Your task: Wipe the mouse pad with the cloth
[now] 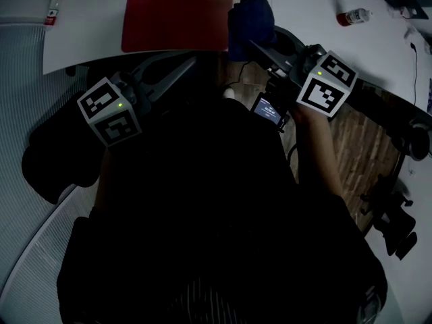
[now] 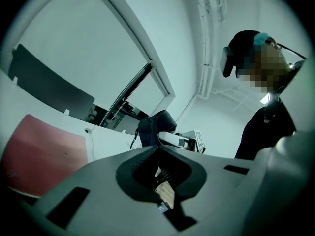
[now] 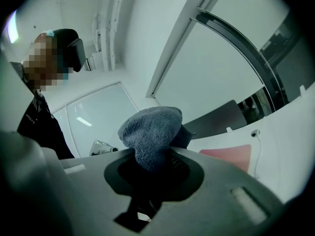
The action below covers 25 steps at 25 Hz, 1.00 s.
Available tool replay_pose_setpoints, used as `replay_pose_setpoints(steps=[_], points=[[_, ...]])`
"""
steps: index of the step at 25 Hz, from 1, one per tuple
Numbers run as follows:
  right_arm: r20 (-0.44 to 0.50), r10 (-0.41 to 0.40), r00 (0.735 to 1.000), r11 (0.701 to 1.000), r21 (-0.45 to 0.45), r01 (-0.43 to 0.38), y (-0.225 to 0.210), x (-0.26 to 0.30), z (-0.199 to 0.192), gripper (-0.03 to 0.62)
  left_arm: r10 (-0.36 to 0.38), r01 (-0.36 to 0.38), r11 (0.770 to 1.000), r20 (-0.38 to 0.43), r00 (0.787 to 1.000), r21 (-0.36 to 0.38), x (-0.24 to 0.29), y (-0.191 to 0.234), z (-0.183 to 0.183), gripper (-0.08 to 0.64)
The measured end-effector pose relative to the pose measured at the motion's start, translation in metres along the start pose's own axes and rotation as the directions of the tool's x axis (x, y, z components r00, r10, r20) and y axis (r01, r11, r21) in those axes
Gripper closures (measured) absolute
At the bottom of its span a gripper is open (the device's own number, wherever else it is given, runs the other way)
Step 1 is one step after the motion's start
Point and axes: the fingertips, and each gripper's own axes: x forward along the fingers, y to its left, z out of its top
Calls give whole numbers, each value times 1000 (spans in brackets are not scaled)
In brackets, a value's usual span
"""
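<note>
You wear dark clothing [image 1: 202,208]. Your grey left hand-held gripper [image 1: 191,62] and right hand-held gripper [image 1: 255,44] bear white marker cubes [image 1: 109,111] with black squares.

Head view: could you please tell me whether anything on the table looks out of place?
Only a small bottle lying on its side at the table's far right. The red mouse pad lies flat; the cloth is bunched in the right gripper.

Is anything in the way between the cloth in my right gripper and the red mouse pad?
Nothing visible. The cloth, clamped in the right gripper, is at the mouse pad's right edge, and the pad's surface is bare. The left gripper is shut and empty by the pad's near edge.
</note>
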Motion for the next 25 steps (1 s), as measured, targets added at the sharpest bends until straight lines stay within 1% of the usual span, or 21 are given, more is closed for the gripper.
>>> replay_pose_setpoints(steps=[3,8,11,14,17,22,25], points=[[17,-21,1000,999,25,20,-16,-17,-1,526,1,-1,1000,-35,999,-4,20,3,-2,551],[36,-86,996,995,49,84,-33,-31,-6,526,-49,48,999,-78,996,-9,36,9,-7,551],[25,-134,991,991,33,133,-48,-28,-6,526,-92,91,996,-97,991,-20,47,26,-7,551],[41,-191,981,982,5,191,-61,-26,9,526,-125,124,992,-106,987,-13,60,45,6,551],[80,-235,969,972,4,236,-66,-24,27,526,-167,168,986,-110,980,7,71,55,28,551],[70,-277,958,960,-20,279,-72,11,42,526,-239,245,969,-122,963,38,74,77,64,551],[81,-288,954,956,-26,291,-75,32,53,526,-261,267,963,-131,957,34,68,94,75,551]])
